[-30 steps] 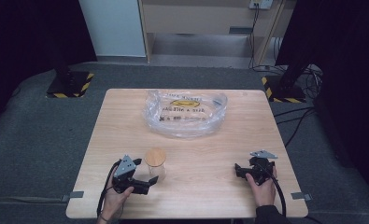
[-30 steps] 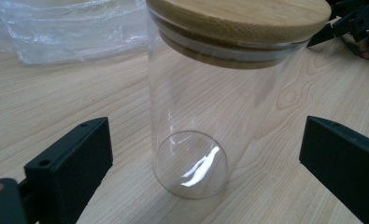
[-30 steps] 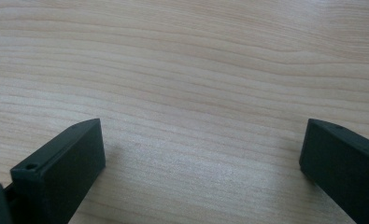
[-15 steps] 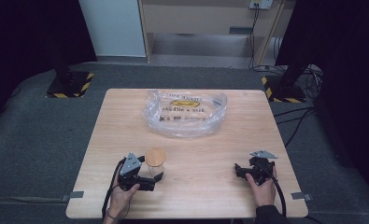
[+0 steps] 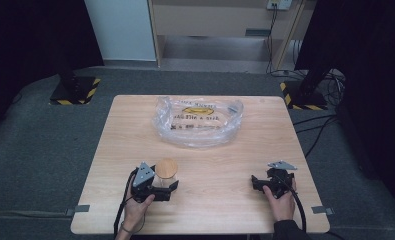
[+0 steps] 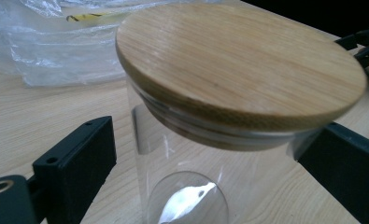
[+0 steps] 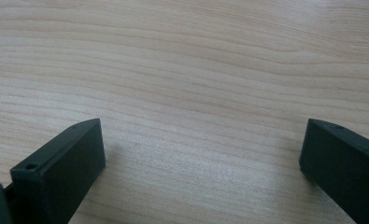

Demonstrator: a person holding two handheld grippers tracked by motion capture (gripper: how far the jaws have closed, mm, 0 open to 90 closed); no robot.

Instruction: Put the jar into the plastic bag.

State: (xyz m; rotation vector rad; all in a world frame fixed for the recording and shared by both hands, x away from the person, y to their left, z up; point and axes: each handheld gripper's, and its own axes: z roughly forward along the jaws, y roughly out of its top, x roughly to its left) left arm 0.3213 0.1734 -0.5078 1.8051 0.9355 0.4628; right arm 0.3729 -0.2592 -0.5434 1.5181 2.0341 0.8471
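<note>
A clear glass jar [image 5: 166,171] with a round wooden lid [image 6: 238,65] stands upright near the table's front left. My left gripper [image 5: 168,182] reaches around it from the left, one jaw on each side of the glass [image 6: 182,186]. The jaws have just been closing with the jar between them. In the left gripper view a narrow gap still shows between the left jaw and the glass wall, so the pads do not press on it. My right gripper [image 5: 255,183] rests open near the front right, with bare wood between its jaws [image 7: 203,135].
A crumpled clear plastic bag [image 5: 197,120] with yellow and black print lies at the back middle of the wooden table [image 5: 225,165]. Cables trail from both grippers over the front edge. Grey floor and black stand bases surround the table.
My left gripper slid a little to the right, so its jaws now sit around the jar. The right gripper and the bag have not moved.
</note>
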